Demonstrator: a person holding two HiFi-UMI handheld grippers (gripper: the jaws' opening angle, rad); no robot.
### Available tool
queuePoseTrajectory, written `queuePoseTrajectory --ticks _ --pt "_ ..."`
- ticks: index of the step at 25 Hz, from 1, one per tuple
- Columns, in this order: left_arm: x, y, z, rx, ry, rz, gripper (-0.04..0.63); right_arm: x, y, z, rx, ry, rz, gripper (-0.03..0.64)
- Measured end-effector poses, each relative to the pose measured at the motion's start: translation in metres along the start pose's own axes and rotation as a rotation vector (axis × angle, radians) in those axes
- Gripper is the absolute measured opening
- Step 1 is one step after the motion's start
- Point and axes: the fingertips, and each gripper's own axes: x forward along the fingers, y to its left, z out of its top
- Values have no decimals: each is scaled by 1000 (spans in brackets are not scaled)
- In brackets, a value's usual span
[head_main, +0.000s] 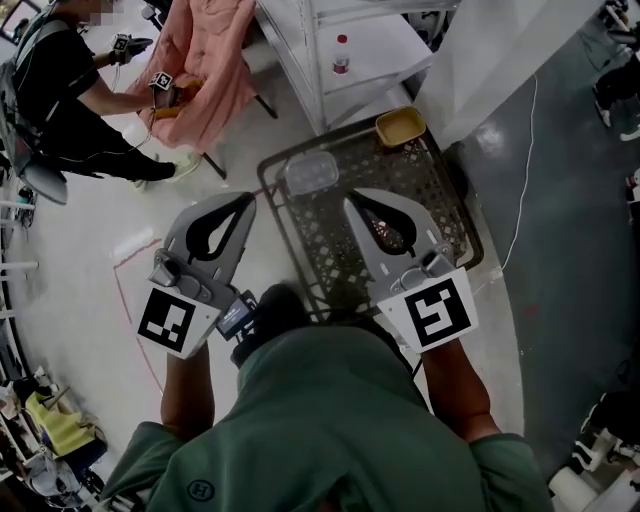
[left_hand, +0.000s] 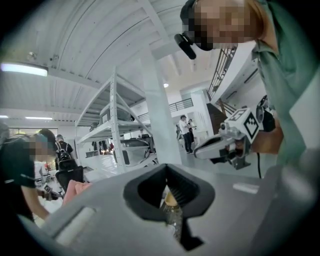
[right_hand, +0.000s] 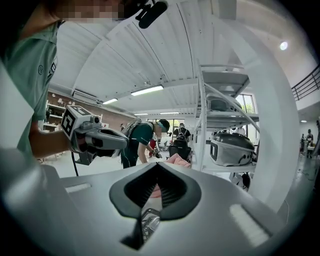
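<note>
My left gripper (head_main: 246, 201) is shut, with nothing between its jaws, and hangs over the pale floor just left of a black wire basket (head_main: 455, 215). My right gripper (head_main: 351, 203) is also shut and hovers above the basket's middle. Inside the basket, at its far end, lie a clear plastic container (head_main: 310, 173) and a tan bowl (head_main: 401, 126). In the left gripper view a clear bottle with a tan cap (left_hand: 171, 200) shows through the hollow of the closed jaws, and the right gripper (left_hand: 220, 145) floats to the right. In the right gripper view, wire mesh (right_hand: 149, 222) shows through the hollow.
Another person (head_main: 70, 90) at the top left works with grippers on a pink cloth (head_main: 215, 60) draped over a chair. A white shelf rack (head_main: 300, 60) holding a red-capped bottle (head_main: 341, 55) stands beyond the basket. A white cable (head_main: 520, 200) trails on the grey floor at right.
</note>
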Motion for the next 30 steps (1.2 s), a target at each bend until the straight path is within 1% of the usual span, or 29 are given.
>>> queuePoseTrajectory --ticks 4,6,9,12,15,18,21,25,30 --pt "5 18 -13 -20 26 -5 3 15 -5 -12 25 30 -5 6" --pt "11 32 -20 -32 20 -19 3 28 -7 -16 21 53 -17 6" --pt "34 44 -36 -53 4 -83 3 43 -19 -22 8 86 -64 6" --pt "70 57 -47 -63 -9 -158 3 58 -42 -28 32 102 -124 6" --pt "96 71 -51 -93 -15 -200 3 68 -60 -34 39 156 -157 6" --pt "114 78 -60 -115 -4 -230 3 74 -75 -39 66 180 -194 6" --pt "128 87 -76 -136 6 -230 3 84 -87 -58 93 213 -202 6" --pt "146 105 -104 -159 35 -206 3 102 -102 -88 118 251 -192 6" --pt "156 122 -130 -190 77 -177 3 120 -110 -113 147 295 -168 6"
